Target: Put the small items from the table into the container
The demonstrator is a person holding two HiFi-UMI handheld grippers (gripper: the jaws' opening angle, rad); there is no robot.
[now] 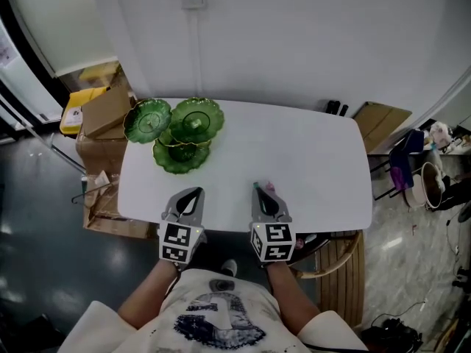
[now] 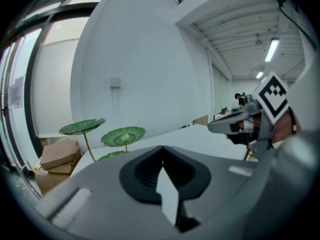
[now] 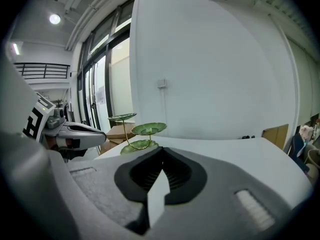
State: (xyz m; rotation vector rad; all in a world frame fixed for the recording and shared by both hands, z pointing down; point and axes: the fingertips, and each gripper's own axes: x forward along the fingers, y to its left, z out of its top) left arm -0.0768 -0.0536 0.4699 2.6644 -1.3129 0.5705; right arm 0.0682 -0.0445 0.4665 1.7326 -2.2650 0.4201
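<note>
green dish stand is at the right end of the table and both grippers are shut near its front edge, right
No: the green dish stand sits at the left end of the table, as the head view shows. The left gripper and right gripper are shut near its front edge.

Left gripper (image 1: pixel 196 193), right gripper (image 1: pixel 259 190) side by side, jaws together

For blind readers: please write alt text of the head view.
A person holds the left gripper and right gripper, both shut, over the near edge of a white table; a green tiered dish stand sits at its far left.
</note>
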